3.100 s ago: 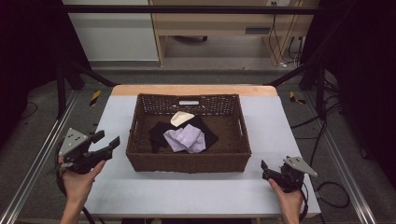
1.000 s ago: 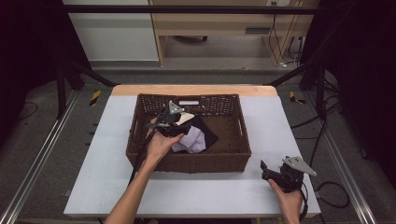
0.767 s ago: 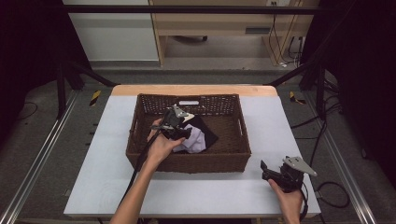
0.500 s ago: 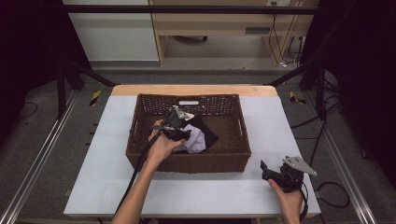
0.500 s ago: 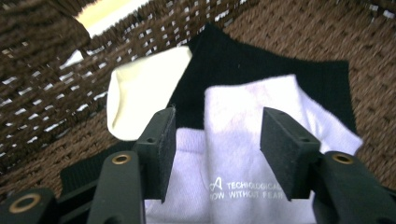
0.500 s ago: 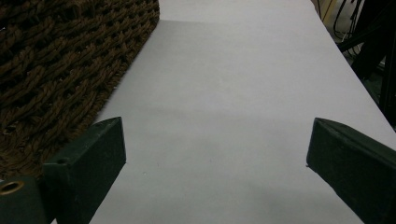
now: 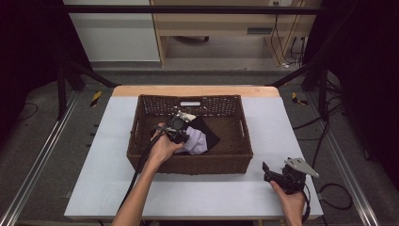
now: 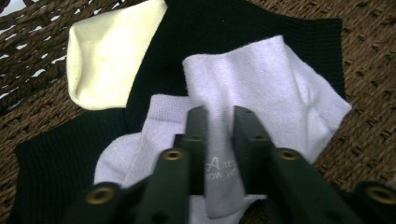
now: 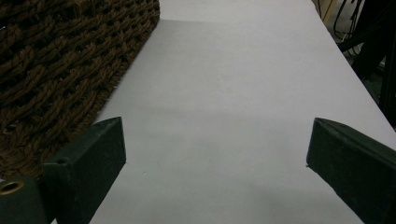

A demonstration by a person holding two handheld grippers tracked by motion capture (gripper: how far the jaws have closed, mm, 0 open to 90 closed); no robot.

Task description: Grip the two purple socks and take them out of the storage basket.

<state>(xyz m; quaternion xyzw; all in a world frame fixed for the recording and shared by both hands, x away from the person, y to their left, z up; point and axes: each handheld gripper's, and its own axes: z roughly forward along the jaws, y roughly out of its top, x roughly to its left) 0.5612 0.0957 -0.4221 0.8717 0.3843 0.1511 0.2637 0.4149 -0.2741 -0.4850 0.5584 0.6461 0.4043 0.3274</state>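
Lilac sock [image 8: 261,98] lies mid-basket [image 7: 237,160] on a black cloth [image 8: 65,158]; the left gripper [image 8: 219,126] pinches its cuff fold. Lift straight up so the cream sock [image 8: 105,56] at eleven o'clock stays. The right gripper [image 9: 215,140] rests spread on the table [image 9: 243,70].

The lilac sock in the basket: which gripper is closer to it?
Left. The left gripper is in the basket, jaws closed on the lilac sock. The right gripper rests on the table outside it.
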